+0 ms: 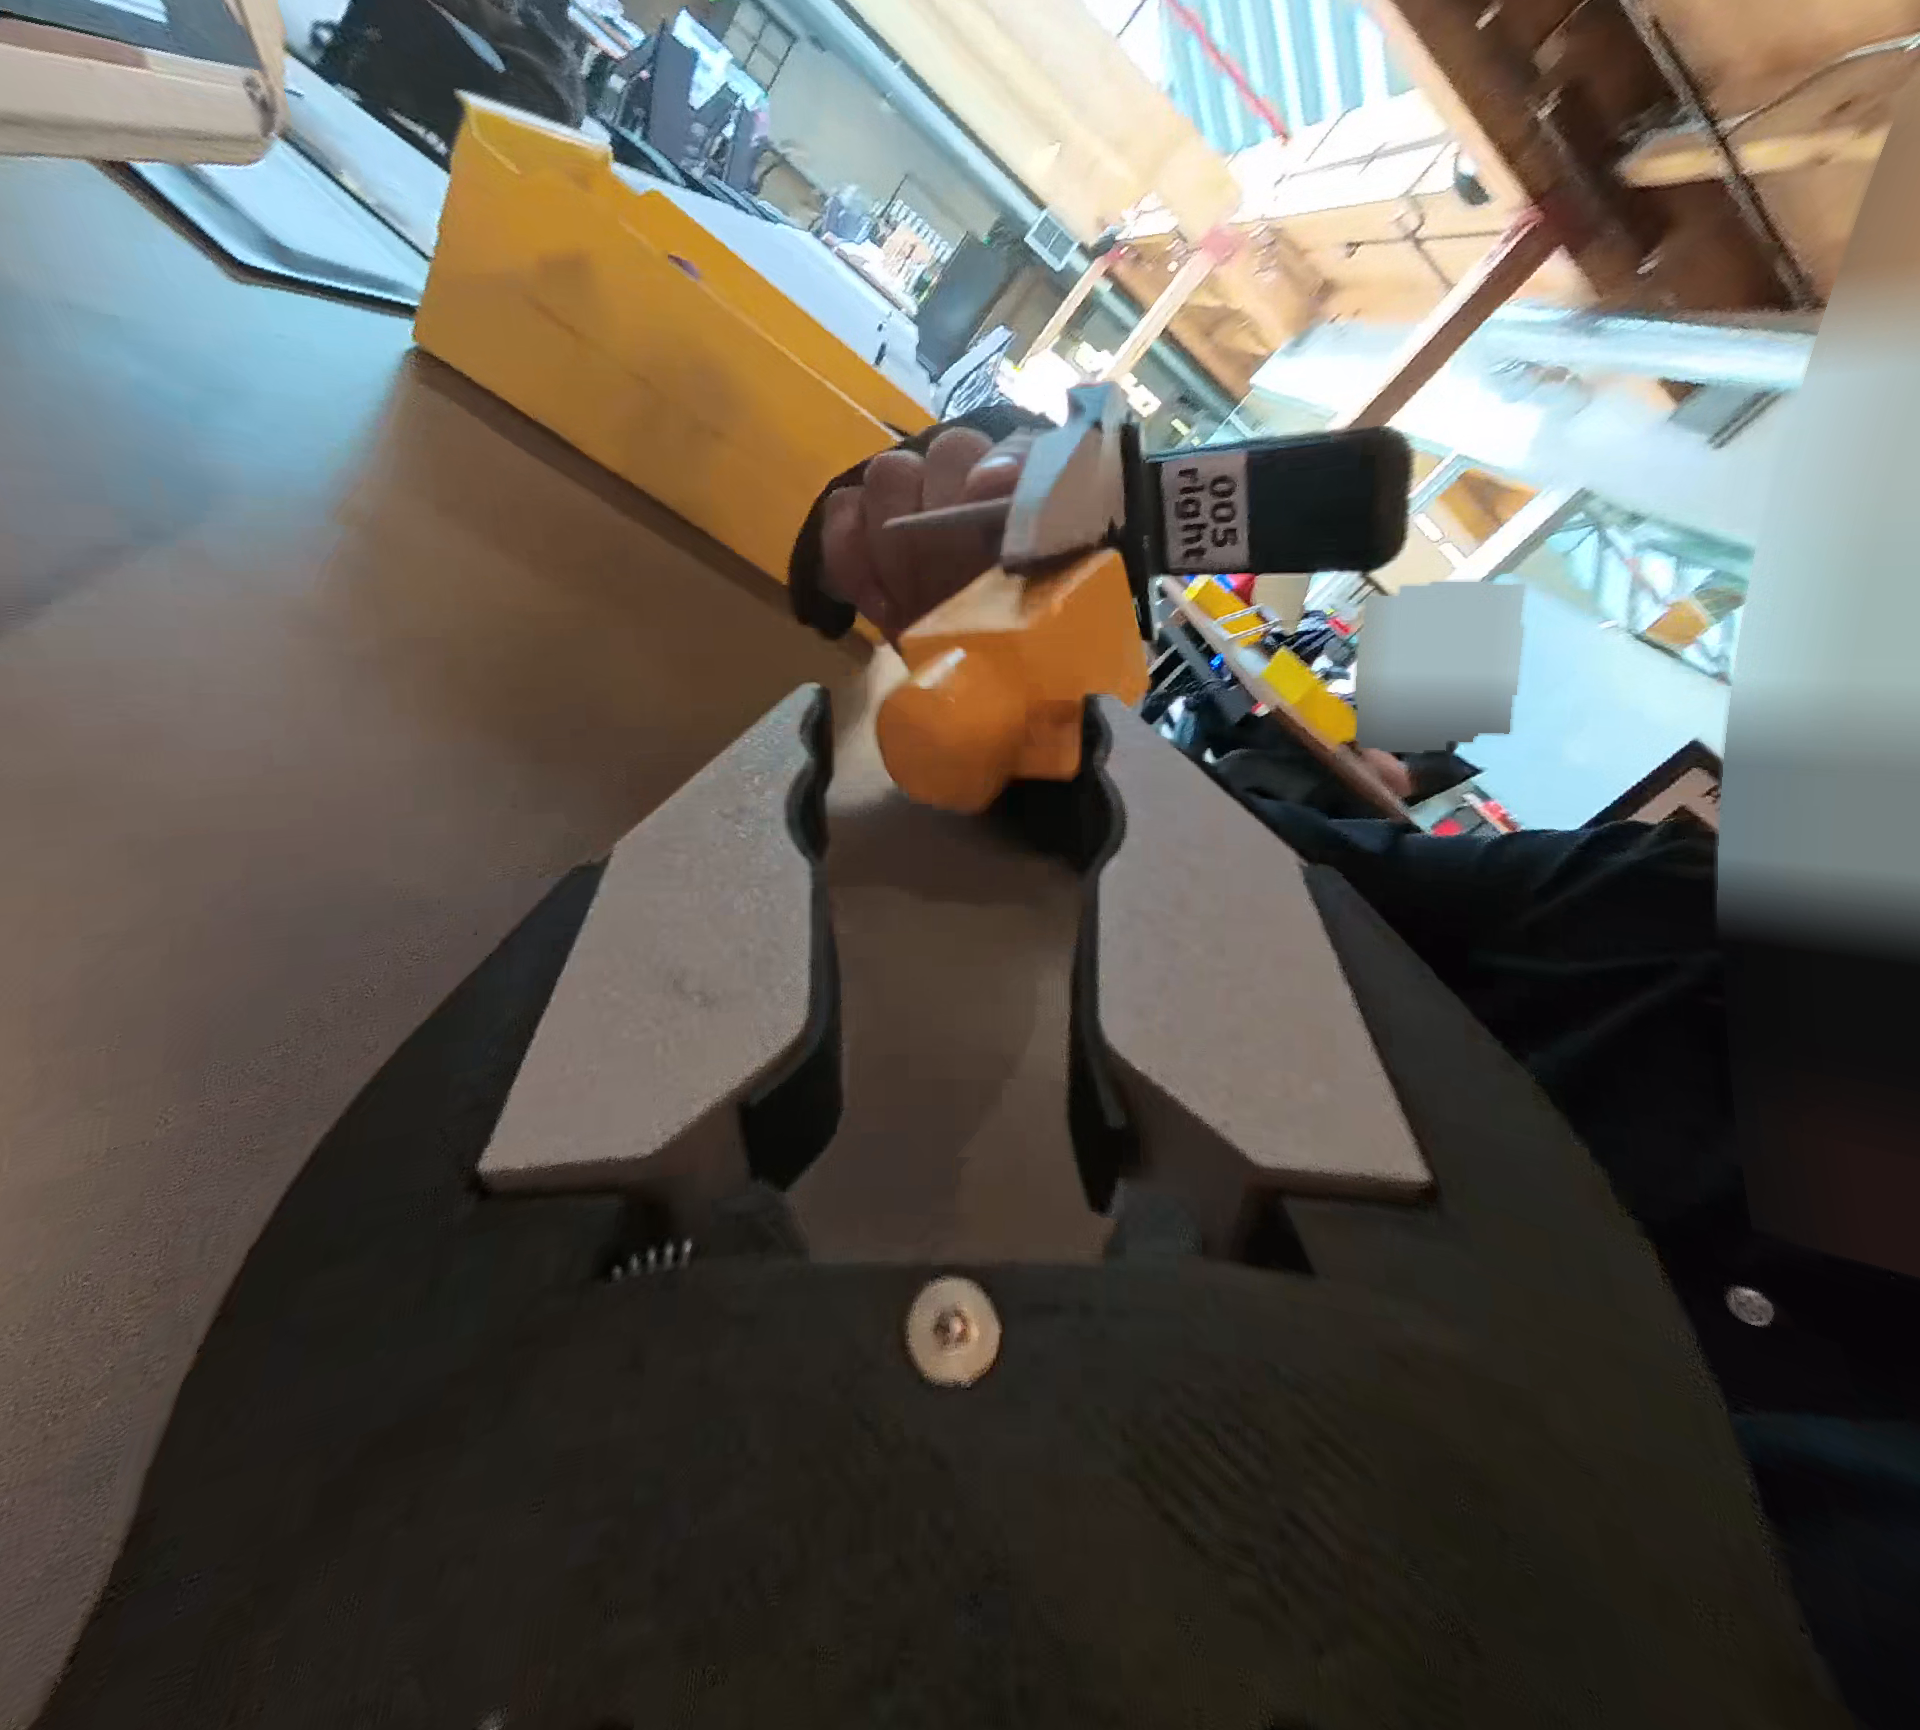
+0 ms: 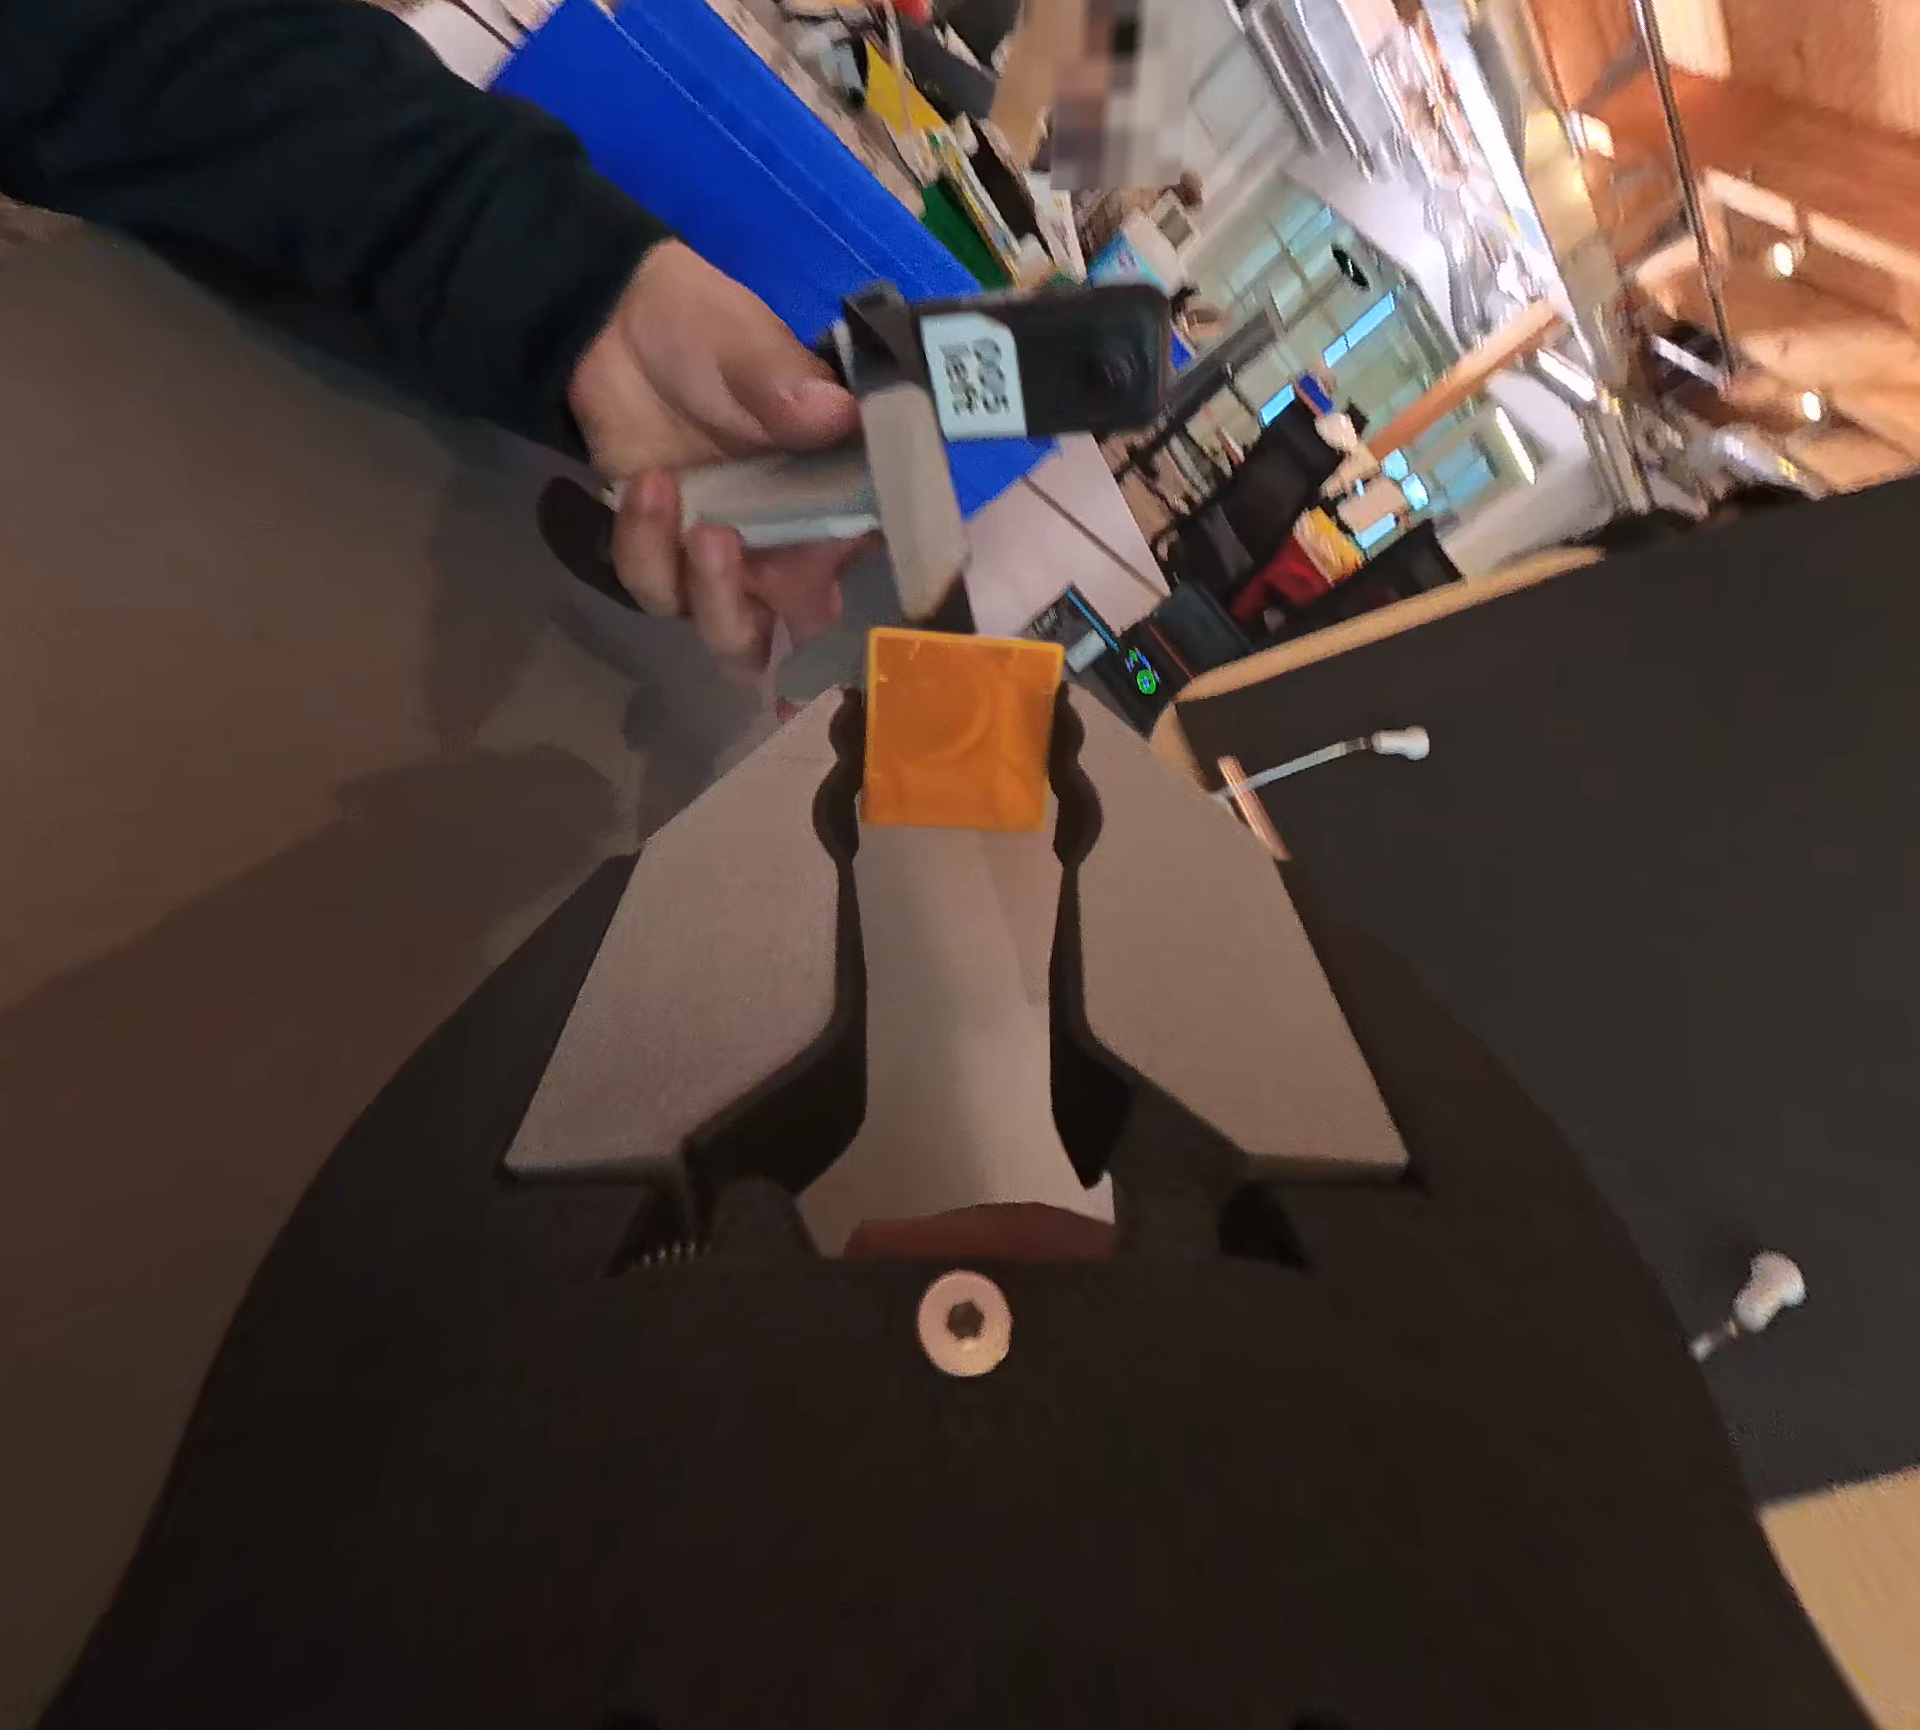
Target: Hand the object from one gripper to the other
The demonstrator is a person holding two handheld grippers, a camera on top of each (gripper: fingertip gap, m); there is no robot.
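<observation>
Between the right gripper (image 2: 958, 750)'s tan fingertips sits the orange plastic block with a round peg (image 2: 958, 726), clamped firmly. Just beside that block, the left gripper (image 1: 956, 750) gapes open, touching only one side; the transfer looks unfinished, with closing and release remaining.

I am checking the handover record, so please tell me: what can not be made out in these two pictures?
1. Right wrist view: the far side of the orange block. It faces away, and only one face shows in the right tool.
2. Left wrist view: whether the left tool touches the block. Blur and its own finger hide the contact.
3. Left wrist view: the right tool's fingertips, hidden behind the block.
4. Both views: the background, smeared by motion.
</observation>
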